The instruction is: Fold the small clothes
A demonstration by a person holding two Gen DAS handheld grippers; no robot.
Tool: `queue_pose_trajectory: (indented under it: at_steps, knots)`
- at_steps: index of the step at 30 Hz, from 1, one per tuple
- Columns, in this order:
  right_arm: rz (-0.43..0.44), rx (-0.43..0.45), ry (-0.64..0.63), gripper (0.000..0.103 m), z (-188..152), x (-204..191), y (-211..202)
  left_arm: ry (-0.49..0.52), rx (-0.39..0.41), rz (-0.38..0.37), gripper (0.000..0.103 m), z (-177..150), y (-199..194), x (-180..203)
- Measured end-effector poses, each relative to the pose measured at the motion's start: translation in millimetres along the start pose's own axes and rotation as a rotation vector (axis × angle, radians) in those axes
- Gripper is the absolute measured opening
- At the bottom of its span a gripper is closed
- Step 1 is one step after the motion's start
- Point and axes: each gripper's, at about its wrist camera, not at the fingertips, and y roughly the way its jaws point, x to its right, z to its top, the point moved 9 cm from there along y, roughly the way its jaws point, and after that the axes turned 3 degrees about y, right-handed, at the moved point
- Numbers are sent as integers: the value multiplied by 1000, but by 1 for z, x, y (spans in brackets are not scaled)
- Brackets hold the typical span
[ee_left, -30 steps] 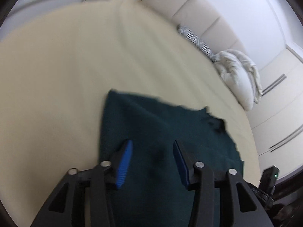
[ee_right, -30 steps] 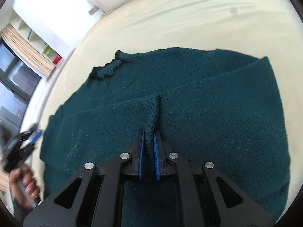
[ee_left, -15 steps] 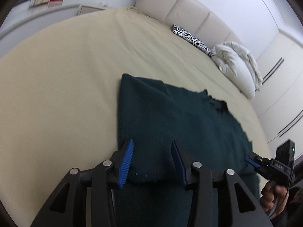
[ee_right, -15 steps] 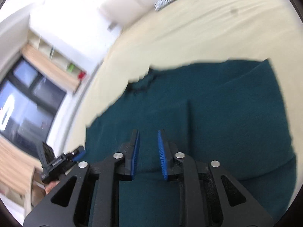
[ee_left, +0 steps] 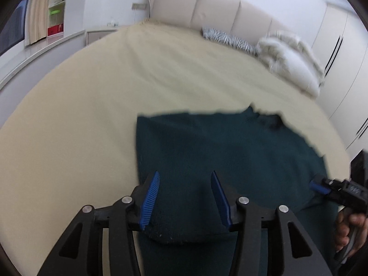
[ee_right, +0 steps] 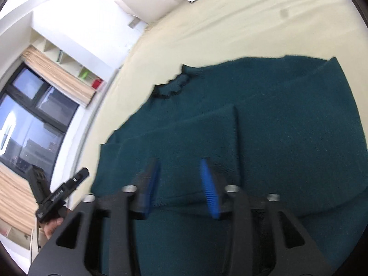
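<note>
A dark green knit sweater (ee_left: pixel 218 151) lies flat on the cream bed, its sleeves folded over the body, its black-trimmed neck (ee_right: pixel 172 86) toward the headboard. It also shows in the right wrist view (ee_right: pixel 276 126). My left gripper (ee_left: pixel 185 186) is open and empty, just above the sweater's near left edge. My right gripper (ee_right: pixel 180 174) is open and empty above the folded sleeve (ee_right: pixel 195 133). The right gripper also shows at the right edge of the left wrist view (ee_left: pixel 322 187), and the left one at the lower left of the right wrist view (ee_right: pixel 59 193).
The cream bed (ee_left: pixel 92 92) stretches far to the left and ahead. A zebra-striped cushion (ee_left: pixel 227 39) and a white duvet (ee_left: pixel 292 59) lie by the padded headboard (ee_left: pixel 207 7). Wardrobe doors (ee_left: pixel 340 46) stand on the right; shelves and a window (ee_right: pixel 34 105) on the left.
My right gripper has let go of the sleeve fold and opened, pulling back. Both grippers have risen and tilted up from the sweater.
</note>
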Motion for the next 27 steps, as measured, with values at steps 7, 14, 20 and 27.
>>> queue_pose_trajectory:
  at_steps: [7, 14, 20, 27]
  knots:
    - [-24, 50, -19, 53, -8, -1, -36, -35, 16, 2, 53, -13, -22, -10]
    - [-91, 151, 1, 59, -59, 25, -141, -109, -2, 23, 75, -98, -104, -32]
    - [-178, 120, 74, 61, -144, 70, -198, -143, -77, -32, 78, -171, -150, -27]
    - [-198, 131, 144, 61, -204, 103, -239, -155, -181, -106, 79, -225, -173, -8]
